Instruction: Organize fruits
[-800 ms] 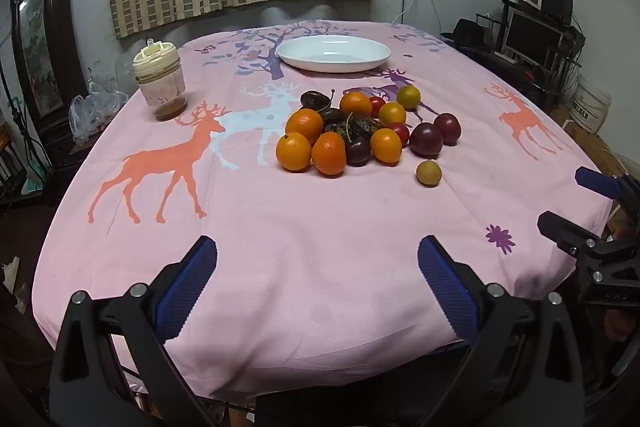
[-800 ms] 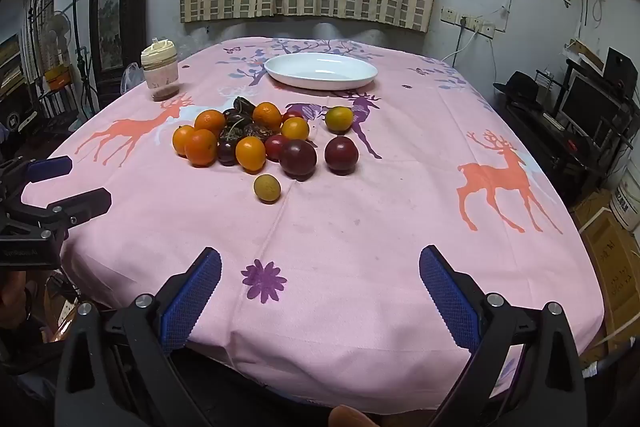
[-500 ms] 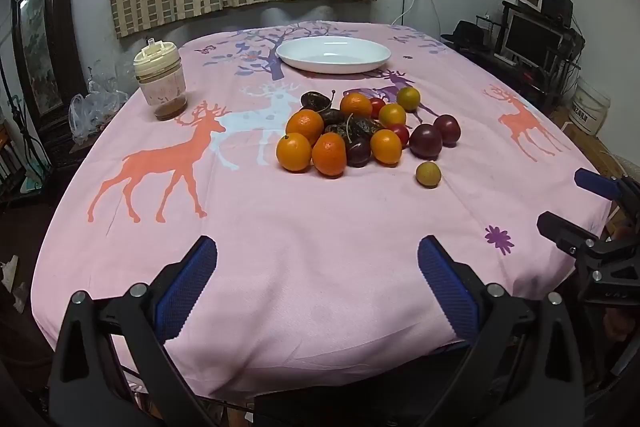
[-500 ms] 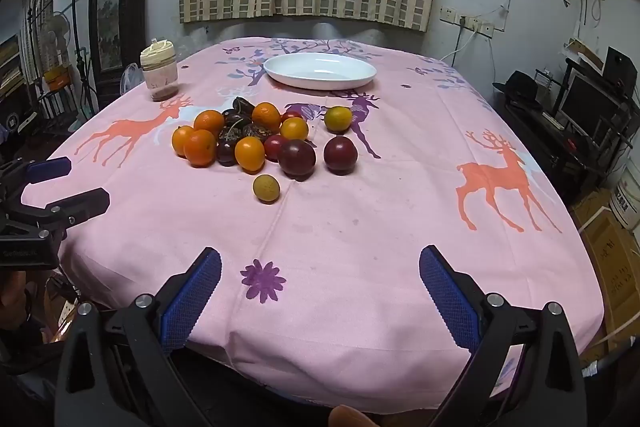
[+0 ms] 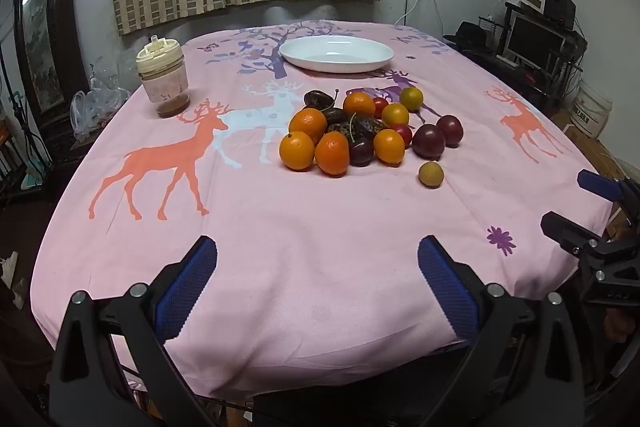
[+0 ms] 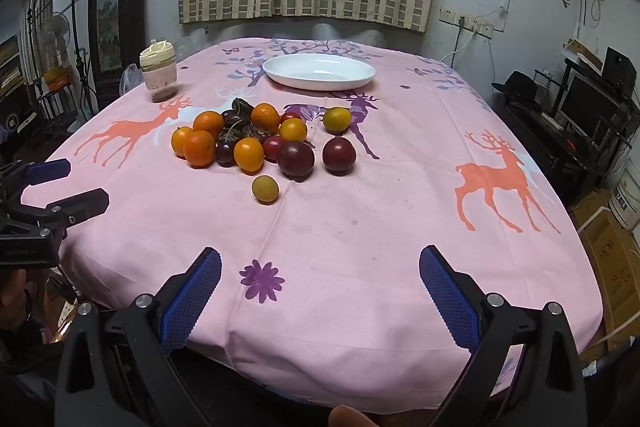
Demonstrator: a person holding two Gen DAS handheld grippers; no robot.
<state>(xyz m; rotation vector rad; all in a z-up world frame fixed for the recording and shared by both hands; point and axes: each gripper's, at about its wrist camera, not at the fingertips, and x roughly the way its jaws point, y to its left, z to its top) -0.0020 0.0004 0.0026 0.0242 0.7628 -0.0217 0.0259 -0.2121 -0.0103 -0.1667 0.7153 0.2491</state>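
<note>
A pile of fruit [image 5: 360, 135] [image 6: 256, 139] lies mid-table: several oranges, dark cherries, red tomatoes, two dark plums [image 6: 316, 157] and one small yellow fruit [image 5: 431, 175] [image 6: 265, 189] apart at the front. An empty white oval plate [image 5: 336, 54] [image 6: 319, 71] sits behind the pile. My left gripper [image 5: 316, 283] is open and empty over the near table edge; it also shows at the left of the right wrist view [image 6: 60, 183]. My right gripper [image 6: 320, 287] is open and empty at the near edge, seen at the right of the left wrist view [image 5: 576, 203].
A lidded jar [image 5: 163, 81] [image 6: 158, 77] stands at the far left of the pink deer-print tablecloth [image 5: 280, 227]. Plastic bags [image 5: 92, 103] lie past the left edge. A desk with a monitor [image 5: 536, 41] and boxes stand to the right.
Both views have crept slightly closer to the table; the fruit, plate and jar have not moved, and both grippers stay open.
</note>
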